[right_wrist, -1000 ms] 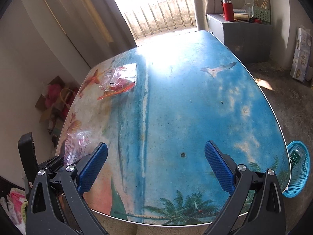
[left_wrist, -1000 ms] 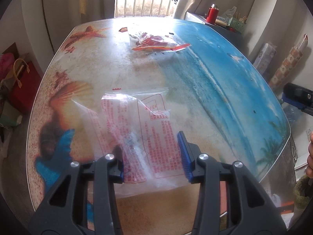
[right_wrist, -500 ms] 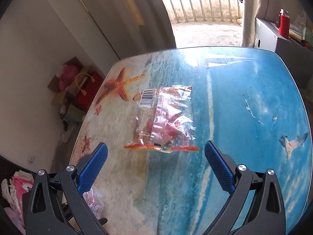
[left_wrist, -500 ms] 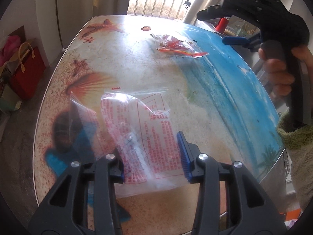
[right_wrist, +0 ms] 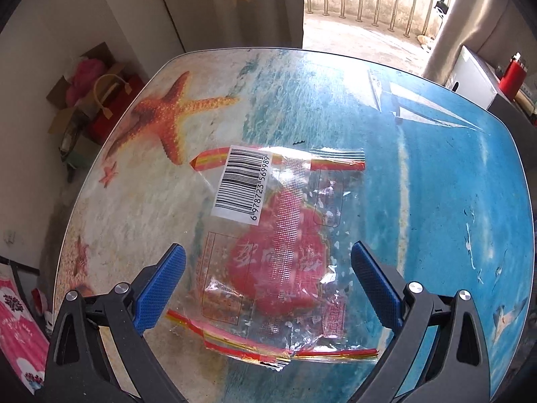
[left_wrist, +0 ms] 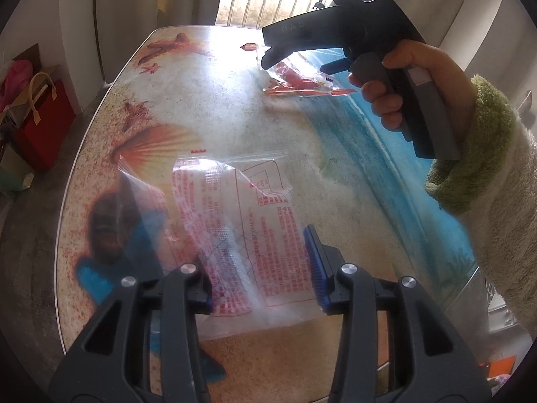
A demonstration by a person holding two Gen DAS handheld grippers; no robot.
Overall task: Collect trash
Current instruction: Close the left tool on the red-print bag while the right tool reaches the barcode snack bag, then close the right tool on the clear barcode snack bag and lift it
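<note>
A clear plastic bag (left_wrist: 241,208) with red print hangs above the beach-print table (left_wrist: 235,100), casting a blurred shadow to its left. My left gripper (left_wrist: 260,275) is shut on its crumpled lower part. A clear wrapper (right_wrist: 278,268) with a red disc, red-gold edges and a barcode sticker lies flat on the table (right_wrist: 436,201). My right gripper (right_wrist: 268,255) hovers over it, open wide, one pad on either side, touching nothing. In the left wrist view the right gripper (left_wrist: 295,63), held by a hand in a fuzzy green-cuffed sleeve, hangs over that wrapper (left_wrist: 302,84).
A small red scrap (left_wrist: 249,46) lies near the table's far edge. A red gift bag (right_wrist: 110,107) and boxes sit on the floor to the left. A grey cabinet (right_wrist: 473,77) with a red flask stands at the far right. The barred window is beyond the table.
The right gripper swept across the table from the blue side and dropped over the red wrapper, entering the left wrist view. The left gripper still holds the clear bag, barely shifted.
</note>
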